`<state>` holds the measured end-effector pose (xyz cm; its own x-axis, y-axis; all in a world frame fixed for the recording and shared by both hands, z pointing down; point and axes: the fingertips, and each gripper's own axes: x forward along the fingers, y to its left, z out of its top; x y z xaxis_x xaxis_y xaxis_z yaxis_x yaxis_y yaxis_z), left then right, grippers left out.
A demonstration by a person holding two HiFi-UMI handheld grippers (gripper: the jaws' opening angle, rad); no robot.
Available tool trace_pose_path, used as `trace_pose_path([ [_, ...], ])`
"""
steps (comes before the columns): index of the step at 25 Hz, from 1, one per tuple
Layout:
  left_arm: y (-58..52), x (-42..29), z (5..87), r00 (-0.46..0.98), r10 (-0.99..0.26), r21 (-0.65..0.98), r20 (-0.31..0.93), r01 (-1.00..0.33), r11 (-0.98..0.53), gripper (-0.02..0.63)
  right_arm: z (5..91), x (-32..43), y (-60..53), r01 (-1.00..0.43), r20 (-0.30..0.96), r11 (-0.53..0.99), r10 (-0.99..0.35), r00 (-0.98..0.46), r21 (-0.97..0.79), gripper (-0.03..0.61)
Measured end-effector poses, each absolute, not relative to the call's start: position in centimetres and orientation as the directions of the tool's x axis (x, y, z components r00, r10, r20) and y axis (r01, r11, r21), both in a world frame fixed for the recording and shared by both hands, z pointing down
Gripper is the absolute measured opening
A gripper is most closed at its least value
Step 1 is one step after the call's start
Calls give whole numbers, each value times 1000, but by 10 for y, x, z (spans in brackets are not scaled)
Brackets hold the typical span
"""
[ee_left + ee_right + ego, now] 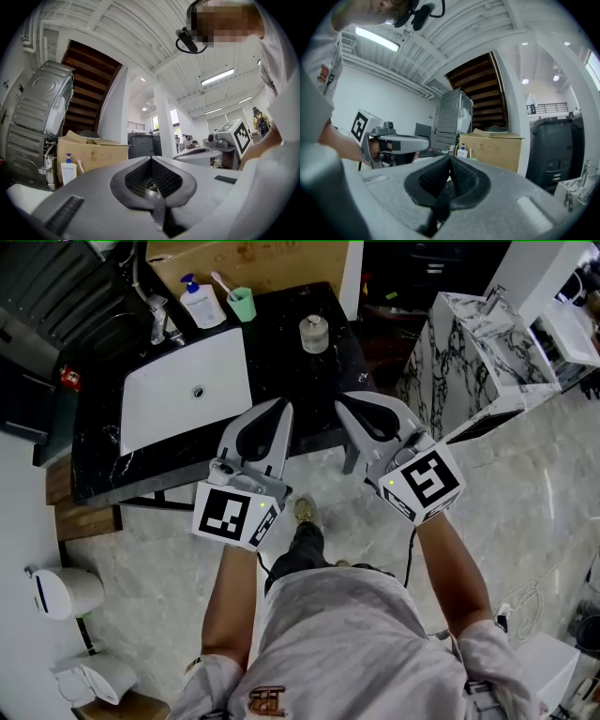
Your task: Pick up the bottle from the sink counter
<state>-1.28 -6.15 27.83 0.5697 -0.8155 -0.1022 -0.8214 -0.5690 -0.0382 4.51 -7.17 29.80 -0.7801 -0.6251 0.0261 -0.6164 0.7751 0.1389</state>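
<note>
1. Approach step, by my read: the left gripper (283, 407) and right gripper (343, 404) hover at the front edge of the sink counter (281, 306), well apart from the bottle.
2. Both are clenched and empty.
3. The pump bottle (202, 305) stands upright behind the white basin (178, 395), beside the green cup (242, 304).
4. Next move: probably the left gripper opens its jaws, reaches over the basin and closes on the bottle's body.
</note>
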Motion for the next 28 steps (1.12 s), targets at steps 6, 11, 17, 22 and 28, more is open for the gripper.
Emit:
trace_pose_path([
  [6, -117, -32, 281, 601, -793, -31, -96, -798, -602, 0, 307, 25, -129, -653, 52, 745, -664, -746, 135, 0],
  [11, -156, -50, 288, 629, -771, -14, -95, -776, -631, 0, 316, 15, -174, -700, 79, 702, -711, -699, 131, 18],
  [17, -199, -62, 298, 662, -744, 13, -91, -746, -665, 0, 327, 2, -219, -730, 128, 670, -743, -657, 136, 107],
  [22, -223, -65, 307, 683, -726, 38, -83, -726, -687, 0, 343, -5, -249, -741, 191, 659, -750, -634, 127, 207],
  [28, -244, -67, 320, 683, -728, 61, -64, -725, -686, 0, 373, -3, -279, -754, 268, 648, -749, -606, 107, 291],
])
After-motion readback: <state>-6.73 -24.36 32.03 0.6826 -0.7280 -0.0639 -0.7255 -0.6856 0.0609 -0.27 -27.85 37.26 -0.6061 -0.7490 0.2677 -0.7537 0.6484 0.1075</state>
